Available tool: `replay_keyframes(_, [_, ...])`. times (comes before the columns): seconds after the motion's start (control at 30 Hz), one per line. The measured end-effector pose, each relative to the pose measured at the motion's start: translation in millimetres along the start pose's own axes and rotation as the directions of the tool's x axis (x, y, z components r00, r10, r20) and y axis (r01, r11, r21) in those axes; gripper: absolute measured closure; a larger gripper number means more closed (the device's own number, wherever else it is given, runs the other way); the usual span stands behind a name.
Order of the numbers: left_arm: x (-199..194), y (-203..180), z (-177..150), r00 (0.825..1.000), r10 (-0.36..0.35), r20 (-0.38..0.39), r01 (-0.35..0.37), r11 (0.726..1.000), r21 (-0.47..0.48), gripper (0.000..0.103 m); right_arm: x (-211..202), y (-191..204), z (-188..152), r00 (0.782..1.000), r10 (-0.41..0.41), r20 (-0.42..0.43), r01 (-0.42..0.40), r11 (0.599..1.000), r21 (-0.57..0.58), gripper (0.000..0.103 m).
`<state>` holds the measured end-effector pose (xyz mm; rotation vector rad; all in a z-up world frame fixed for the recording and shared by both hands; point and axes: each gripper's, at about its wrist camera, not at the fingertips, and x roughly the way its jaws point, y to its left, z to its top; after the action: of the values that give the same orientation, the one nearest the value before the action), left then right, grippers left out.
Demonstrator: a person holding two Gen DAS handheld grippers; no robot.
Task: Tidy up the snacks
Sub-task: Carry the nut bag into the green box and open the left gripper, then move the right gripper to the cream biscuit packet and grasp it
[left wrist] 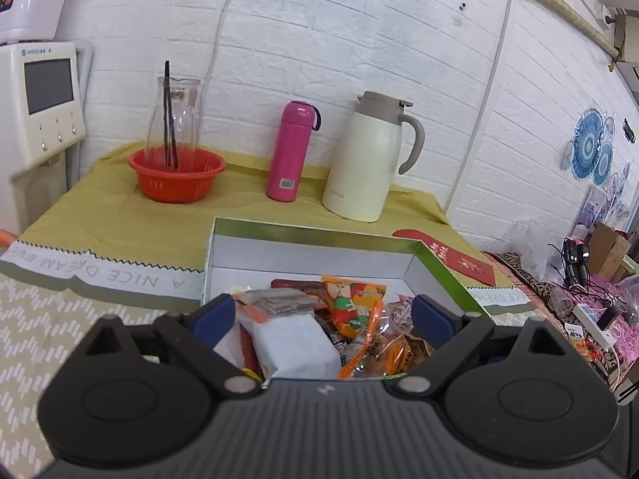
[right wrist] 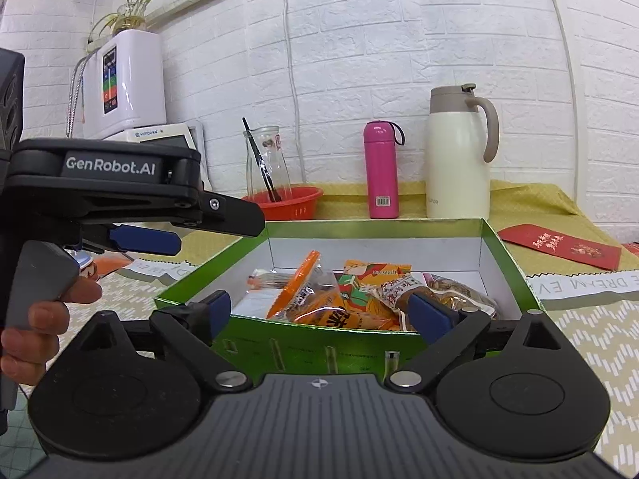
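Blue-padded fingers of my left claw [left wrist: 319,315] hang spread over the green cardboard box with white inside walls [left wrist: 307,251], pinching nothing; a white wrapped snack packet [left wrist: 291,343] and orange crinkly snack bags [left wrist: 355,299] lie heaped in it. From my right wrist, my right claw [right wrist: 327,311] is spread too, empty, at the box's near green wall [right wrist: 319,351]. Only this view shows my left claw from the side [right wrist: 143,239], with my hand [right wrist: 40,331] on its grey grip. Behind the box on the yellow-clothed bench [left wrist: 120,215] stand a red plastic basin [left wrist: 177,175], a pink flask [left wrist: 289,151] and a cream jug [left wrist: 367,159]. Only the left view shows clutter and cables far right [left wrist: 587,299].
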<state>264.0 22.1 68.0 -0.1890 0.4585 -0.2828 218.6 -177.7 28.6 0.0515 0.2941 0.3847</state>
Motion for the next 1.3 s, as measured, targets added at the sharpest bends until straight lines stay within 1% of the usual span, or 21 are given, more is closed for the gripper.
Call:
replay_keyframes(0.1, [-10.6, -5.4, -0.5, 1.000, 0.003, -0.003, -0.003, 1.000, -0.001, 0.009, -9.3, 3.7, 0.6, 1.000, 0.007, 0.009, -0.007, 1.000, -0.004, 0.000])
replay_keyframes(0.3, [-32.5, -26.5, -5.0, 0.998, 0.031, -0.057, -0.028, 0.998, 0.049, 0.009, -36.1, 9.9, -1.8, 1.000, 0.005, -0.008, -0.005, 1.000, 0.001, 0.000])
replay_keyframes(0.43, [-49.5, -39.0, -13.2, 0.997, -0.013, -0.071, 0.015, 1.000, 0.023, 0.009, -57.2, 11.8, -9.0, 0.998, -0.005, -0.068, 0.002, 0.999, -0.039, 0.000])
replay_keyframes(0.53, [-57.1, -50.4, -26.3, 0.995, -0.038, -0.097, 0.041, 0.999, 0.023, 0.009, -74.6, 5.9, -20.8, 0.992, -0.036, -0.118, 0.029, 0.998, -0.061, 0.000])
replay_keyframes(0.6, [-59.0, -59.7, -39.2, 0.990, -0.042, -0.131, 0.046, 0.999, 0.027, 0.009, -88.4, -2.6, -29.8, 0.988, -0.067, -0.136, 0.062, 0.997, -0.045, 0.000])
replay_keyframes(0.67, [-59.8, -67.4, -53.3, 0.986, -0.065, -0.153, 0.071, 0.997, 0.031, 0.009, -100.1, -12.6, -37.6, 0.985, -0.083, -0.154, 0.081, 0.997, -0.015, 0.000])
replay_keyframes(0.8, [-54.3, -83.5, -77.8, 0.971, -0.089, -0.221, 0.103, 0.993, 0.050, 0.009, -117.5, -27.7, -51.8, 0.976, -0.106, -0.192, 0.108, 0.994, 0.000, 0.000])
replay_keyframes(0.9, [-45.5, -93.3, -86.9, 0.957, -0.112, -0.266, 0.127, 0.991, 0.040, 0.009, -118.6, -37.1, -55.0, 0.969, -0.122, -0.217, 0.124, 0.992, -0.004, 0.000])
replay_keyframes(0.97, [-40.2, -98.3, -87.1, 0.950, -0.127, -0.284, 0.142, 0.989, 0.033, 0.009, -116.2, -41.4, -55.9, 0.965, -0.133, -0.225, 0.131, 0.991, -0.022, 0.000])
replay_keyframes(1.1, [-34.8, -105.6, -83.2, 0.950, -0.159, -0.269, 0.174, 0.984, 0.033, 0.010, -103.0, -51.9, -49.6, 0.956, -0.160, -0.247, 0.146, 0.987, -0.074, 0.000])
replay_keyframes(1.3, [-27.4, -102.4, -82.3, 0.939, -0.188, -0.289, 0.193, 0.981, -0.013, 0.010, -66.9, -77.7, -42.8, 0.947, -0.112, -0.301, 0.107, 0.994, -0.034, 0.000])
